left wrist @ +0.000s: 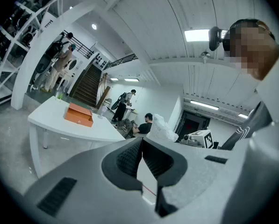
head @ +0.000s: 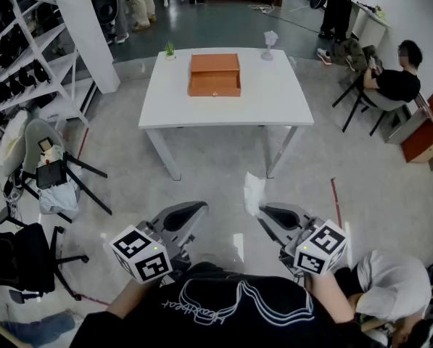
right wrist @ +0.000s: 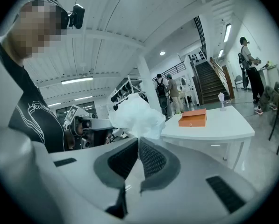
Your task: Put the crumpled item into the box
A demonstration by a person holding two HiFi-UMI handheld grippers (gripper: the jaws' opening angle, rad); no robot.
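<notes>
A white crumpled item (head: 254,193) sticks up from my right gripper (head: 262,212), which is shut on its lower edge; in the right gripper view the crumpled item (right wrist: 137,115) bulges just past the closed jaws (right wrist: 138,141). My left gripper (head: 201,207) is level with it, a little to the left, shut with nothing in it (left wrist: 141,141). Both hang over the floor, well short of the white table (head: 274,100). An orange box (head: 215,75) sits on the far middle of that table, and it also shows in both gripper views (left wrist: 78,115) (right wrist: 193,118).
A small plant (head: 170,49) and a white ornament (head: 269,43) stand at the table's far edge. Office chairs (head: 53,172) and a white shelf rack (head: 27,56) are at the left. A seated person (head: 394,82) is at the right, and another person crouches at the lower right (head: 390,278).
</notes>
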